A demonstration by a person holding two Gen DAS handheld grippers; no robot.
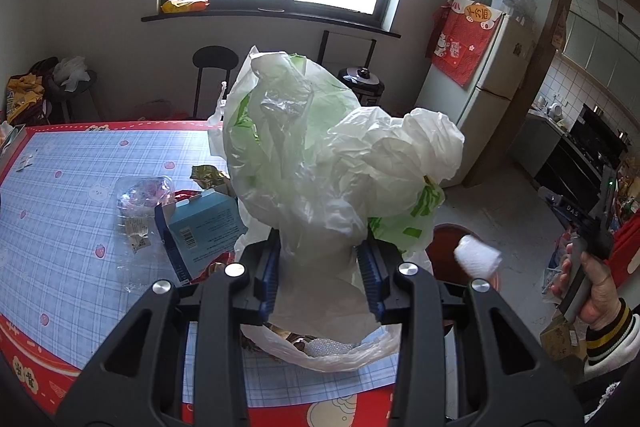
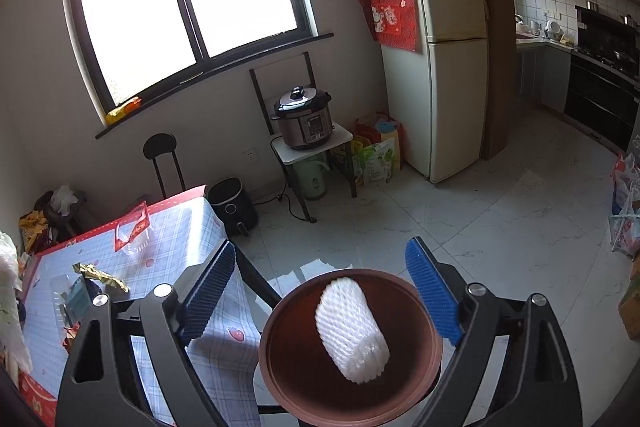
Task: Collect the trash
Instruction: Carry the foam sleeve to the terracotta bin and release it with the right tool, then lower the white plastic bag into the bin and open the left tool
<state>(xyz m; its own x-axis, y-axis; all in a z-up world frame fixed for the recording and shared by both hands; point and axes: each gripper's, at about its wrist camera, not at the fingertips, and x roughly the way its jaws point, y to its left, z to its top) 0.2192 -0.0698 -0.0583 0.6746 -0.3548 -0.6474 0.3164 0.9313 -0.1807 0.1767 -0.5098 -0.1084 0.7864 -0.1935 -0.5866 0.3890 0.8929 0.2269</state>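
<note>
**Bag Pinched in the Left Claw, Foam Roll Loose Before the Right**

While the white-and-green plastic bag (image 1: pixel 320 163) billows upward, its gathered neck sits squarely between the blue pads of the left gripper (image 1: pixel 320 269), which is clenched on the plastic. The bag's open mouth droops below the pads toward the camera, and brown scraps and something like bubble wrap show inside it. It hangs over the near edge of the table (image 1: pixel 72 187), whose blue checked cloth has a red border.

Just left of the bag on the table lie a blue carton (image 1: pixel 200 231) tipped on its edge, a crumpled clear plastic tray (image 1: pixel 140 199), and a gold wrapper (image 1: pixel 208 175) behind them.

Off to the right, a white foam net roll (image 2: pixel 354 331) lies ahead of the right gripper (image 2: pixel 320 295), between the lines of its two fingers but touching neither pad; the jaws are spread wide, released. Whether the roll rests on the round brown stool seat (image 2: pixel 296 367) or is above it cannot be told. From the left wrist view the same roll (image 1: pixel 478 253) shows beside the bag, with the person's right hand (image 1: pixel 592 287) gripping the tool's handle further right.
</note>
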